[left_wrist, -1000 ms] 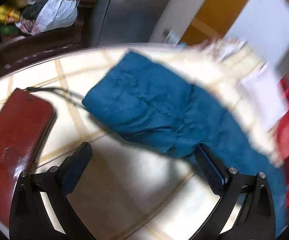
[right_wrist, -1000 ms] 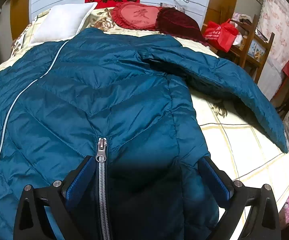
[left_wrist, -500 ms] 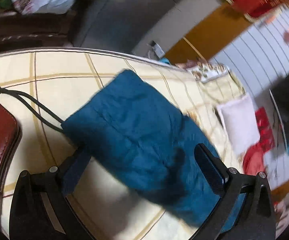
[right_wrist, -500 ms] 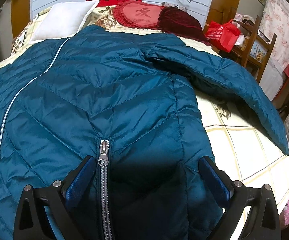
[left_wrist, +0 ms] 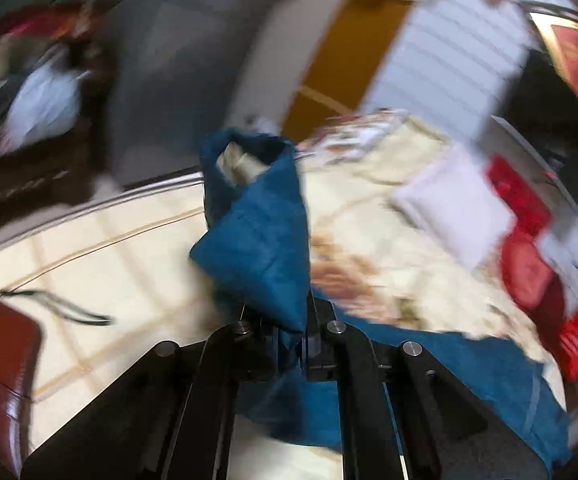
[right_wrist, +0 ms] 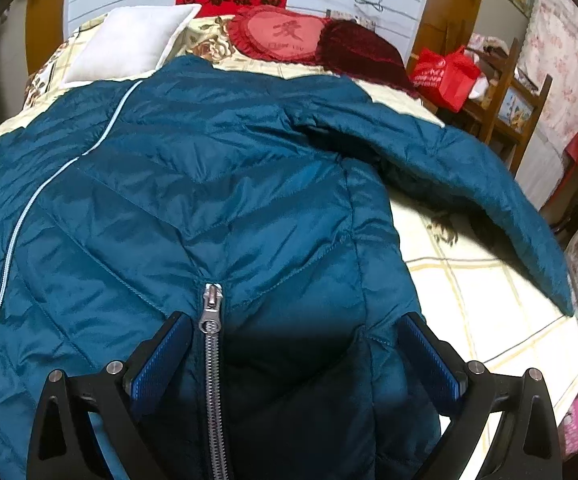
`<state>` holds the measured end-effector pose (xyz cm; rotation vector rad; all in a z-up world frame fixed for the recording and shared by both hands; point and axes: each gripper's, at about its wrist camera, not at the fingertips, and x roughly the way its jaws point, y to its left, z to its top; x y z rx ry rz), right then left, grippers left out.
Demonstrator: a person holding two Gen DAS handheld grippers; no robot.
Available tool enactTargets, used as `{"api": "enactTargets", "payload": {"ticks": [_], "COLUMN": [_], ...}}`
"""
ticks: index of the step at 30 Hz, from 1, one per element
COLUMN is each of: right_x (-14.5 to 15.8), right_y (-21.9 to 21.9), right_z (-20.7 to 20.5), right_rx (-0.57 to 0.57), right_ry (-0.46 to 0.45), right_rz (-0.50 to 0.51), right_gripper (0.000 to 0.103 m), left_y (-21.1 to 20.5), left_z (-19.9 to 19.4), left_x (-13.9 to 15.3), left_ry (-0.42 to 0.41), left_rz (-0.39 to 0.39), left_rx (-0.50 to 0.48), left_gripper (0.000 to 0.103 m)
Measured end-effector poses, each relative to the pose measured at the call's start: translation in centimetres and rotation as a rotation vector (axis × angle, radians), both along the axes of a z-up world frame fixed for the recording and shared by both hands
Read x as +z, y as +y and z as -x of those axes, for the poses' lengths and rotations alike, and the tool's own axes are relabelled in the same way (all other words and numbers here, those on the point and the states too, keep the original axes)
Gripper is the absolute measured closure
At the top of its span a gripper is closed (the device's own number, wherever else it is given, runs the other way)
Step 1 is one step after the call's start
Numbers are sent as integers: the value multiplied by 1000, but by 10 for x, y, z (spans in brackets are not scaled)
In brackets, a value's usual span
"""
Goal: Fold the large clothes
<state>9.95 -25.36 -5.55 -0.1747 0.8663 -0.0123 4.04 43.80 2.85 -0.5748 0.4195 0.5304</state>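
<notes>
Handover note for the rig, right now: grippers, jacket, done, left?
Left gripper: jaws shut on the jacket's left sleeve, cuff lifted off the bed.
Right gripper: open, over the jacket hem by the zipper, gripping nothing.
Jacket lies spread on the bed, right sleeve out sideways.
Done: left sleeve picked up.
Left: fold both sleeves in, then the body.

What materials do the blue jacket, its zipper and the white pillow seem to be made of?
Jacket: probably thin nylon or polyester shell with padding, judging by its soft sheen, fine wrinkles and quilted stitch lines.
Zipper: looks like metal, with silvery, shiny teeth and slider.
White pillow: matte woven fabric, likely cotton or similar; fibre unclear.
</notes>
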Motion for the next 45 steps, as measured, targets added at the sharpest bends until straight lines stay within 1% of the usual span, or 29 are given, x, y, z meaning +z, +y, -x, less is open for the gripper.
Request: {"api": "enactTargets", "payload": {"ticks": [3, 4, 6, 7, 8, 10, 12, 13, 17, 18, 22, 25, 27, 30, 39, 45], "right_x": [7, 9, 10, 10, 10, 10, 11, 11, 11, 12, 13, 13, 13, 13, 10, 9], "right_y": [2, 0, -4, -6, -9, -10, -12, -13, -17, -19, -28, -33, -35, -36, -36, -37], "right_z": [4, 5, 6, 7, 8, 12, 17, 19, 25, 25, 27, 29, 28, 26, 21, 18], "right_rx": [3, -2, -23, -25, -28, -26, -10, -3, 19, 22, 25, 28, 31, 32, 38, 32], "right_ry": [-14, -10, 0, 7, 15, 17, 12, 9, 7, 6, 7, 16, 22, 28, 58, 67], "right_rz": [-28, -58, -124, -151, -175, -186, -186, -186, -176, -177, -205, -227, -241, -258, -285, -290], "right_gripper": [1, 1, 1, 1, 1, 1, 1, 1, 1, 1, 1, 1, 1, 1, 1, 1], "left_y": [-51, -79, -118, -150, -172, -211, -252, -276, -339, -355, -392, -413, -425, -436, -460, -499], "left_z": [-16, -27, -48, -62, -72, -92, -119, -134, -174, -184, -204, -212, -217, -223, -246, -255], "left_x": [32, 46, 64, 74, 78, 82, 77, 69, 38, 25, -14, -32, -37, -36, -37, -35], "left_ry": [-75, -101, -122, -133, -138, -139, -113, -89, -23, -1, 60, 83, 85, 86, 65, 57], "left_rz": [-19, -30, -53, -59, -60, -60, -64, -52, -1, 25, 105, 145, 171, 162, 201, 209], "left_rx": [-147, -226, -323, -391, -430, -492, -531, -548, -584, -596, -601, -620, -644, -667, -723, -846], "left_gripper": [97, 97, 97, 97, 97, 98, 98, 98, 98, 98, 98, 98, 98, 98, 98, 98]}}
